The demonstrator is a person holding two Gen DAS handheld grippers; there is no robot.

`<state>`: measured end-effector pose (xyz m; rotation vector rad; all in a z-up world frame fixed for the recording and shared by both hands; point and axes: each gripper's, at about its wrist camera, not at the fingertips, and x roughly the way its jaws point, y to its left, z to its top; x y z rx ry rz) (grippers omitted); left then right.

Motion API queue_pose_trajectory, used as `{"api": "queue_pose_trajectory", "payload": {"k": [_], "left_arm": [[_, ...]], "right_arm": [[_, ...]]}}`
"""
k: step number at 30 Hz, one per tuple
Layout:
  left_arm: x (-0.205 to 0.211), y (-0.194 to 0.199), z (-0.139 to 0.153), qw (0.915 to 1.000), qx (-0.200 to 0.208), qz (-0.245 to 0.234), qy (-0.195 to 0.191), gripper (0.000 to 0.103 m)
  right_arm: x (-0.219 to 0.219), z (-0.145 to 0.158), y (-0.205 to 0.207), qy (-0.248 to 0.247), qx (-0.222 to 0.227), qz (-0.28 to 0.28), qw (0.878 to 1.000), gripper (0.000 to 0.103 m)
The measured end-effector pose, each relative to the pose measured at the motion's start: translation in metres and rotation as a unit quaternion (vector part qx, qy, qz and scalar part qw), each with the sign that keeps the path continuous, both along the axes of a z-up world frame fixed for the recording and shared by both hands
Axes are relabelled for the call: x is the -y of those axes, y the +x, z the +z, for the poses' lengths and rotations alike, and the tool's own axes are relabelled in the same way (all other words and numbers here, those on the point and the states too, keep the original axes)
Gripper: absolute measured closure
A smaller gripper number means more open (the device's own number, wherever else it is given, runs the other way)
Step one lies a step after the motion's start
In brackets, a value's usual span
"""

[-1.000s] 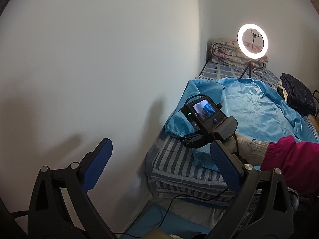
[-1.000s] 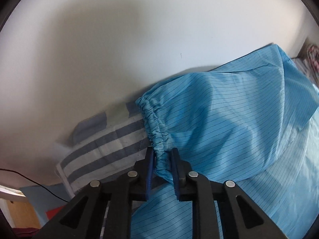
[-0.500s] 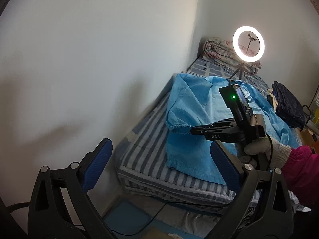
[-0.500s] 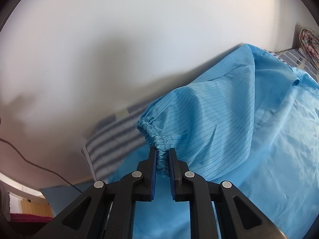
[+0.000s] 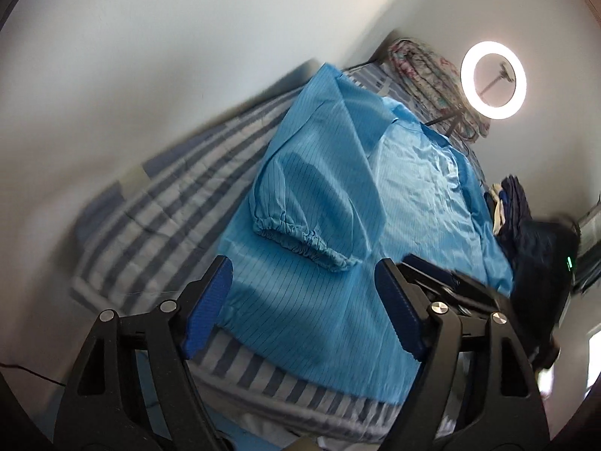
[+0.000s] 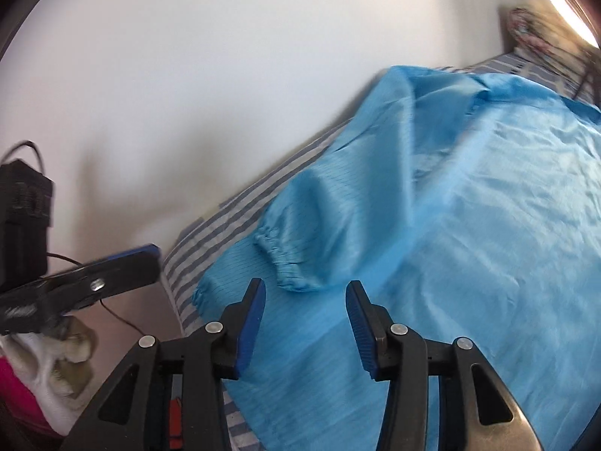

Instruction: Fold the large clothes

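Observation:
A large light-blue striped garment lies spread on the striped bed. One sleeve is folded across the body, its gathered cuff resting loose on the cloth. My right gripper hovers just in front of that cuff, its jaws opening with nothing between them. My left gripper hangs above the garment's lower hem, jaws closing but wide apart, holding nothing. In the right wrist view the left gripper's finger pokes in from the left, held by a gloved hand.
A white wall runs along the bed's far side. A lit ring light on a tripod and a folded floral quilt stand at the bed's head. Dark clothes are piled at the right edge. A cable hangs off the bed's foot.
The right gripper let go of the sleeve cuff, which now lies on the garment, and drew back. The left gripper swung down from the wall over the bed and narrowed its jaws.

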<state>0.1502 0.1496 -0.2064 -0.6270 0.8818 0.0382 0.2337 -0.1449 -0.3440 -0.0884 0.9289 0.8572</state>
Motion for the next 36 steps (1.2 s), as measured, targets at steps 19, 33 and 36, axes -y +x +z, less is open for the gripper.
{"api": "queue_pose_trajectory", "payload": {"k": [19,33,36], "left_arm": [[-0.027,0.07,-0.058,0.9908,-0.069,0.085,-0.08,0.093],[0.009,0.031,0.038,0.9804,0.079,0.026,0.179,0.097],[0.021,0.024,0.041,0.9739,0.09,0.0,0.208,0.097]], "right_arm": [[0.045,0.001,0.014,0.049,-0.011,-0.061,0.997,0.067],[0.028,0.038,0.07,0.049,-0.047,-0.071,0.995,0.044],[0.006,0.056,0.091,0.046,-0.043,-0.071,0.996,0.044]]}}
